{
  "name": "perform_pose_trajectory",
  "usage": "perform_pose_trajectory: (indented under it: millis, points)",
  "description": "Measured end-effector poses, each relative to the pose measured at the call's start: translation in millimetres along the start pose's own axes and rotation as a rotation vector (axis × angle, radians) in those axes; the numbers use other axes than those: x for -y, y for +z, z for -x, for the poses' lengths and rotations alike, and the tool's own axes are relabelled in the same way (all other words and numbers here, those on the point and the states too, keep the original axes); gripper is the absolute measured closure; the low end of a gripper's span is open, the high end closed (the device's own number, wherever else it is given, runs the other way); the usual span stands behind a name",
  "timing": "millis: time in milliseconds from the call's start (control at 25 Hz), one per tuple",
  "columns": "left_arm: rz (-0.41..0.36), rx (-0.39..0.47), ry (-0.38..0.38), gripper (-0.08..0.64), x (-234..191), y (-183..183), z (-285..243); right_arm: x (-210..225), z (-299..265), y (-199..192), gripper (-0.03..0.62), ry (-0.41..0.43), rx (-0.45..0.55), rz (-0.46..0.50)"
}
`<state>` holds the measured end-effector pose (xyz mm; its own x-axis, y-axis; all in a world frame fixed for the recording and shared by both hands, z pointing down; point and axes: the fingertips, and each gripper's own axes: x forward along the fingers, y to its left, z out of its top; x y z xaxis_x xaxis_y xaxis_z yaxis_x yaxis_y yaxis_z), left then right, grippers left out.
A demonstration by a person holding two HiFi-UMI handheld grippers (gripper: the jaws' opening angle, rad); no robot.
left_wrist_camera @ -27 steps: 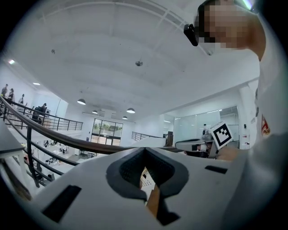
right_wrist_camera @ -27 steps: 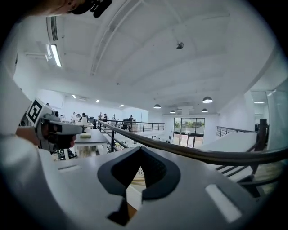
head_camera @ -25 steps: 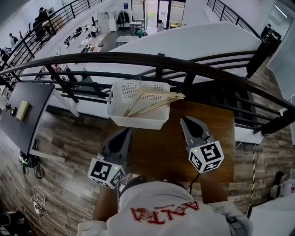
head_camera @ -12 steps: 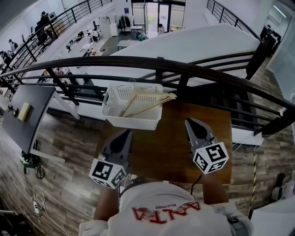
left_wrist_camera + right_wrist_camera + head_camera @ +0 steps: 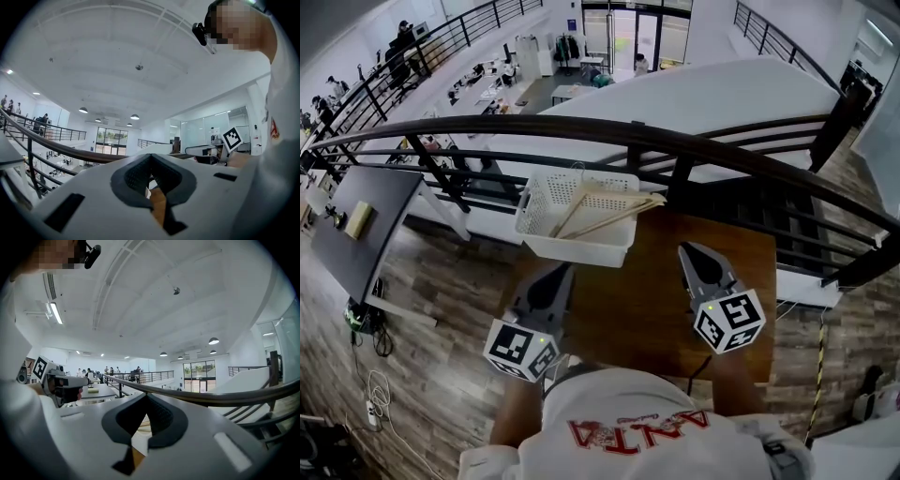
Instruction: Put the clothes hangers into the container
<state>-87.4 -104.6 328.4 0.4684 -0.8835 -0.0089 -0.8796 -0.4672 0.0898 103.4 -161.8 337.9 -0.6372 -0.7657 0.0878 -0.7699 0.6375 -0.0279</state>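
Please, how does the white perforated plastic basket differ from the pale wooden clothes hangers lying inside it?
The white perforated plastic basket is a box with holed walls; the pale wooden clothes hangers are thin bars. The basket stands level on the brown wooden table; the hangers lie tilted in it. The hangers' ends reach past the basket's right rim. Both are light-coloured.
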Motion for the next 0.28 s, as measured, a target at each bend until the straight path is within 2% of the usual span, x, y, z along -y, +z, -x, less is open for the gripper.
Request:
perform_pose_trajectory:
  millis: [280]
  points:
    - [-0.013, -0.004, -0.004, 0.552, 0.3, 2.2, 1.9, -6.3, -4.4, -0.2, 0.591, 0.028, -0.011, 0.005]
